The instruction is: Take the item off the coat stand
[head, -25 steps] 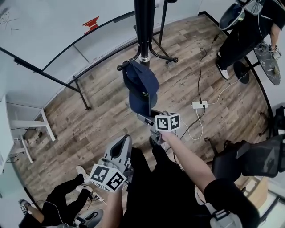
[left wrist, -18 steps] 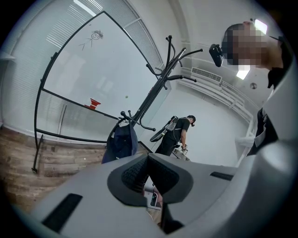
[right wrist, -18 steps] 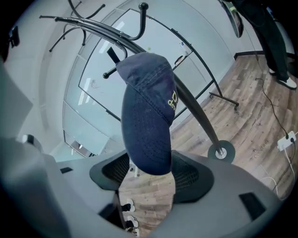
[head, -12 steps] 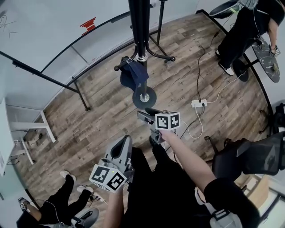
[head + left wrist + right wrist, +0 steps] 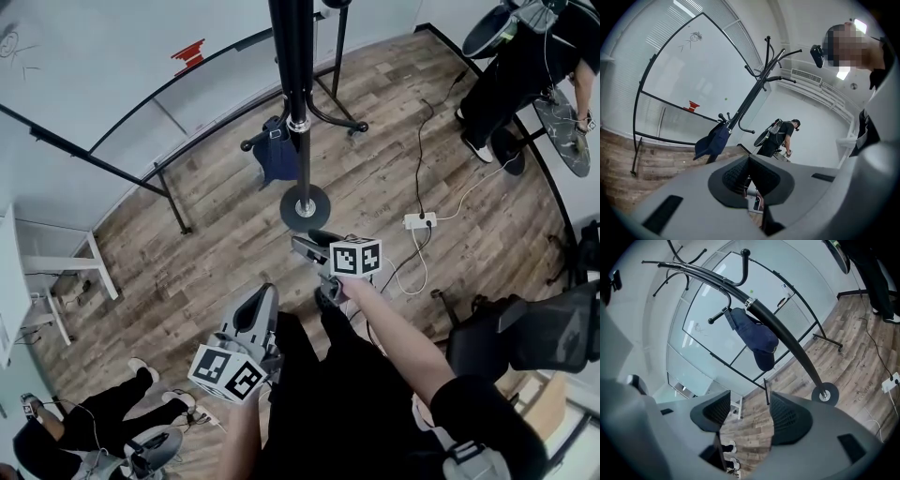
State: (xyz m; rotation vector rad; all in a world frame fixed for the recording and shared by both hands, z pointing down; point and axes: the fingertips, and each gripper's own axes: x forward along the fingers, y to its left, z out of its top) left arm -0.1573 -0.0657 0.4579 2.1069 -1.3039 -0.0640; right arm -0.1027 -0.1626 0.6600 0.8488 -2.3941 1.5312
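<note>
A navy cap [image 5: 278, 157] hangs from a low hook on the black coat stand [image 5: 292, 75], just left of the pole and above its round base [image 5: 305, 206]. My right gripper [image 5: 306, 246] is open and empty, on the near side of the base, clear of the cap. In the right gripper view the cap [image 5: 757, 341] hangs beyond the parted jaws [image 5: 747, 413]. My left gripper [image 5: 257, 306] is held low by my body, shut on nothing. In the left gripper view [image 5: 748, 176] the cap [image 5: 712, 140] hangs on the stand [image 5: 754, 91] far ahead.
A person [image 5: 525, 56] sits at the back right, and another person's legs [image 5: 141, 412] show at the lower left. A power strip [image 5: 419, 220] with cables lies on the wood floor. An office chair [image 5: 534, 333] stands at the right. A board frame's foot [image 5: 173, 202] is at the left.
A second ago the cap looked larger and hung close above my right gripper, covering the stand's base. Now it hangs smaller by the pole with the base showing. Both grippers barely moved.
</note>
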